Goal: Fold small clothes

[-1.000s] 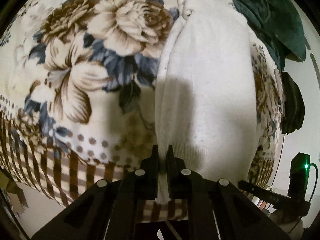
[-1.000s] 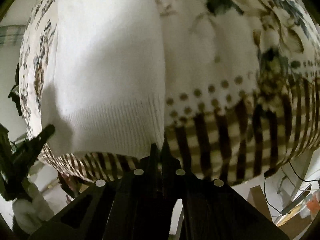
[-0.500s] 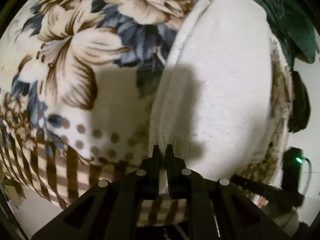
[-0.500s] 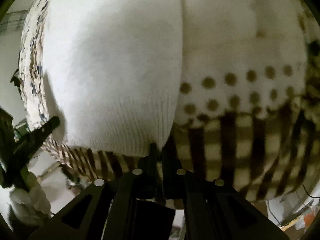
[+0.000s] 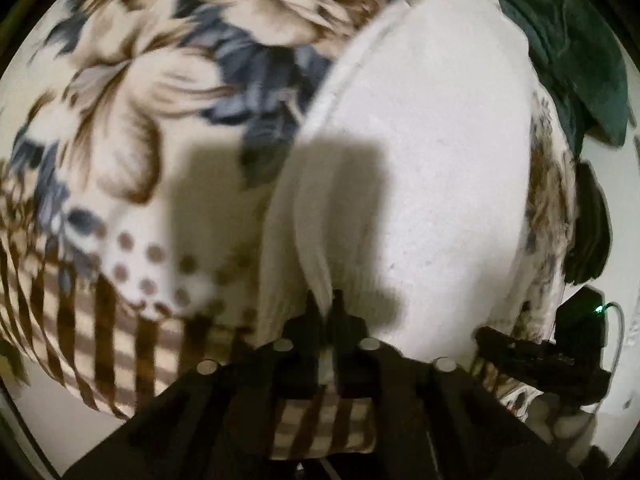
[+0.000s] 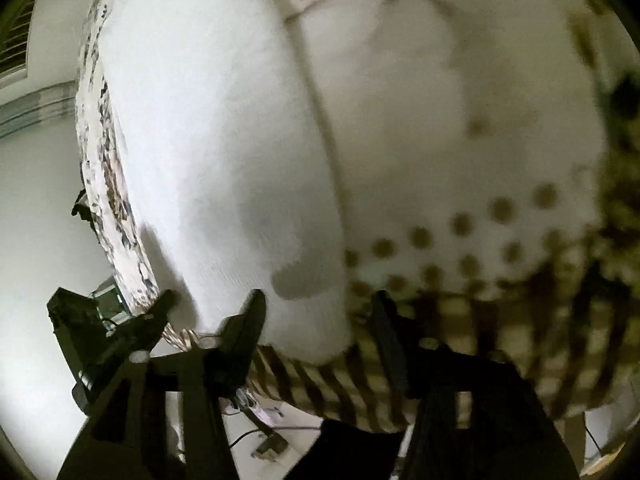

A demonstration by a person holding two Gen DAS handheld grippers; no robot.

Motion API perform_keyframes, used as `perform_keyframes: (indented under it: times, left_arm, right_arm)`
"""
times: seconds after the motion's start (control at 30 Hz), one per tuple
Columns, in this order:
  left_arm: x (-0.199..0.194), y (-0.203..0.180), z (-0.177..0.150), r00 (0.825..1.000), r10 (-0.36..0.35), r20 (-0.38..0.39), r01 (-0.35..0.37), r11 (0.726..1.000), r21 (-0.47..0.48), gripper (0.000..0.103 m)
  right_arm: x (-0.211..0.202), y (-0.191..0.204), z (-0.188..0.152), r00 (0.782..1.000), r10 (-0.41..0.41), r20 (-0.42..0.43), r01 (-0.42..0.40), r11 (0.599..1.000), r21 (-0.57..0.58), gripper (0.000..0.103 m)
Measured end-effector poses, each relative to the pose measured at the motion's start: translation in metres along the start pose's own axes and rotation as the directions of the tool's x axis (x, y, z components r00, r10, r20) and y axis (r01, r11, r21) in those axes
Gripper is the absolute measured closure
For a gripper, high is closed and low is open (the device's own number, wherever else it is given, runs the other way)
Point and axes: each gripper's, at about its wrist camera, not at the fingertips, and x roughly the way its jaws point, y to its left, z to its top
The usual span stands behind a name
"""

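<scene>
A white knitted garment point(image 5: 420, 168) lies flat on a floral blanket point(image 5: 132, 92). My left gripper point(image 5: 323, 300) is shut on the garment's ribbed near hem, with white cloth pinched between the fingers. In the right wrist view the same white garment point(image 6: 224, 152) fills the left centre. My right gripper point(image 6: 318, 304) is open, its two black fingers point(image 6: 250, 320) spread on either side of the garment's near right corner, which rests loose on the blanket point(image 6: 480, 128).
A dark green cloth point(image 5: 568, 48) lies at the blanket's far right. The blanket's striped brown border point(image 6: 460, 344) hangs over the near edge. A black device with a green light point(image 5: 580, 332) stands off to the right, below the edge.
My right gripper has opened and let go of the garment's corner. The left gripper has pushed forward, still pinching the hem.
</scene>
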Motion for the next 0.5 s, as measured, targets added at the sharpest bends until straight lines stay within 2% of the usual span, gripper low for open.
perform_keyframes:
  times: [0.03,0.1,0.23,0.3,0.5]
  left_arm:
    - [-0.003,-0.004,-0.001,1.000,-0.003,0.020,0.003,1.000,0.009,0.101]
    - [-0.015,-0.010,-0.003,0.998,-0.003,0.066,0.001,1.000,0.023,0.101]
    - [-0.055,-0.007,-0.012,0.989,-0.047,0.139,0.049,0.999,-0.015,0.101]
    - [-0.068,0.001,-0.018,0.988,-0.071,0.138,0.074,0.997,-0.018,0.101]
    - [-0.066,0.011,-0.039,0.994,-0.039,0.106,0.044,0.998,-0.045,0.101]
  right_arm:
    - [0.005,0.004,-0.002,1.000,-0.001,-0.008,0.001,1.000,-0.007,0.098]
    - [0.004,0.013,-0.009,0.999,-0.020,0.030,0.021,0.999,-0.026,0.098]
    - [-0.020,0.018,-0.032,0.994,-0.050,0.093,0.054,0.998,-0.043,0.099]
    - [-0.028,0.020,-0.041,0.994,-0.078,0.082,0.085,0.993,-0.081,0.100]
    - [-0.026,0.028,-0.066,0.992,-0.124,0.024,0.126,0.983,-0.136,0.100]
